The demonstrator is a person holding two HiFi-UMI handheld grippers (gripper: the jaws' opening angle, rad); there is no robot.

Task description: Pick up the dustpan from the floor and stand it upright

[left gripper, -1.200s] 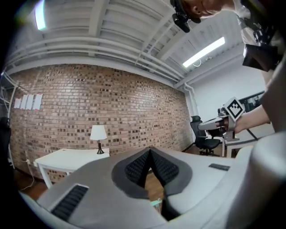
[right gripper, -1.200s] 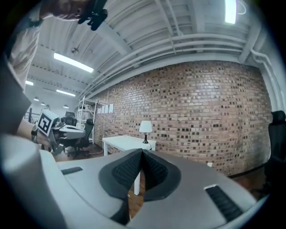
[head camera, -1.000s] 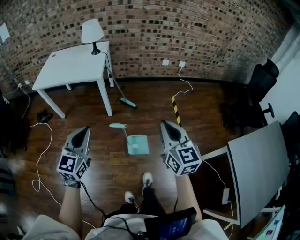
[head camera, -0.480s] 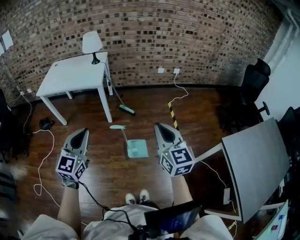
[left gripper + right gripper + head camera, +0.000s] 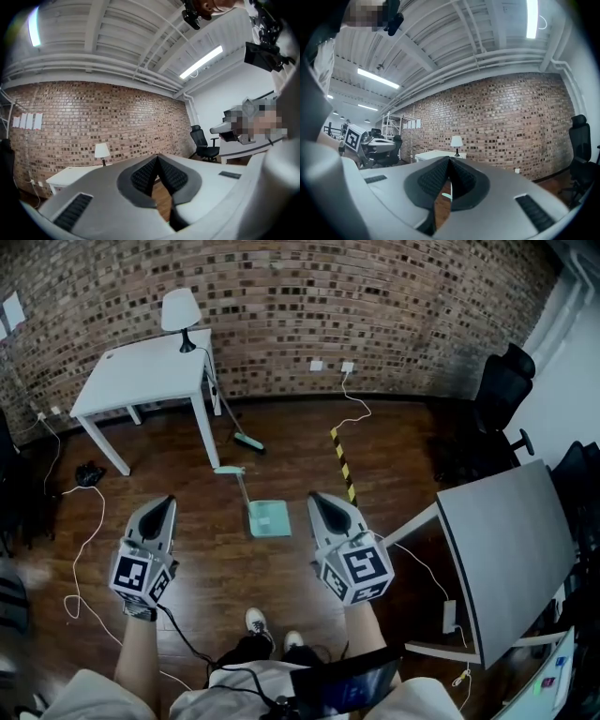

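Note:
A mint-green dustpan [image 5: 267, 517] lies flat on the wooden floor, its long handle [image 5: 238, 486] running away toward the white table. My left gripper [image 5: 164, 502] hovers to the dustpan's left, held level, jaws shut and empty. My right gripper [image 5: 318, 499] hovers just right of the pan, also shut with nothing in it. Both point toward the brick wall. In the right gripper view a sliver of the dustpan's handle [image 5: 446, 195] shows below the shut jaws [image 5: 449, 161]. The left gripper view shows only its shut jaws [image 5: 157, 158] against the wall.
A white table [image 5: 141, 381] with a lamp [image 5: 181, 310] stands at the back left. A broom [image 5: 246, 440] leans by its leg. A grey desk [image 5: 511, 549] stands to the right, with office chairs [image 5: 497, 390] behind. Cables [image 5: 80, 549] trail on the floor at left. Yellow-black tape [image 5: 343, 463] marks the floor.
The person has stepped forward: the dustpan and the table now sit nearer in the head view. Both grippers moved ahead with the body and stayed shut.

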